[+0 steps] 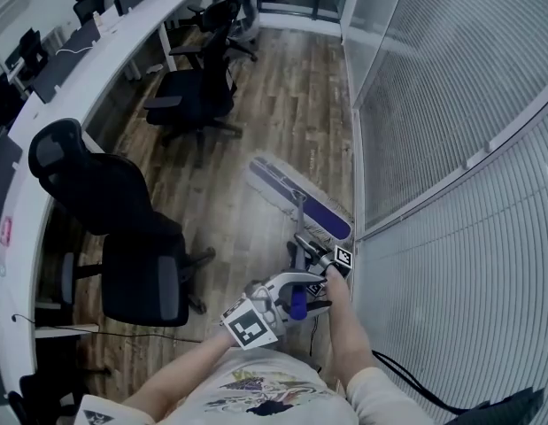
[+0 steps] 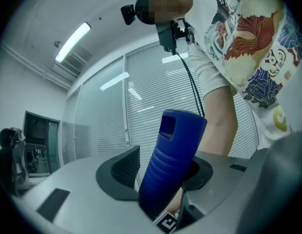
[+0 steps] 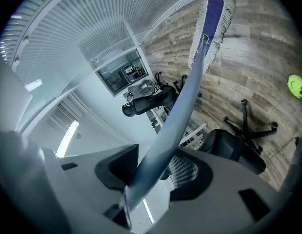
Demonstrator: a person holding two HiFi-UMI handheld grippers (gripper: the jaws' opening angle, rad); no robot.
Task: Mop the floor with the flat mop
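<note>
The flat mop, a long purple pad with a white fringe on a pale metal pole (image 1: 300, 206), is lying flat on the brown wood-plank floor (image 1: 282, 104) at the centre of the head view, close along the foot of the slatted glass partition (image 1: 451, 104). That is probably so the pad is wiping the strip beside the wall. The left gripper (image 1: 294, 301) is clamping its jaws on the blue ribbed plastic grip (image 2: 172, 162) at the top of the pole, and the right gripper (image 1: 311, 253) is clamping its jaws on the bare pole (image 3: 175, 116) a little further down. I judge this two-point hold is giving leverage: the upper one steering, the lower one pressing the pad (image 3: 211, 23) to the floor. Both grippers are sitting low in the frame, close to the person's body, so the pole is slanting away toward the pad. The black office chairs (image 1: 123, 228) and the long white desk (image 1: 79, 69) are standing well apart at the left. In the head view the pole is showing only as a thin line, and the grippers are covering its upper part. The left gripper view is showing no floor at all, and the grip's lower end is dropping out of sight between the jaws. A small yellow-green thing (image 3: 297, 87) at the right edge of the right gripper view is too small to identify.
</note>
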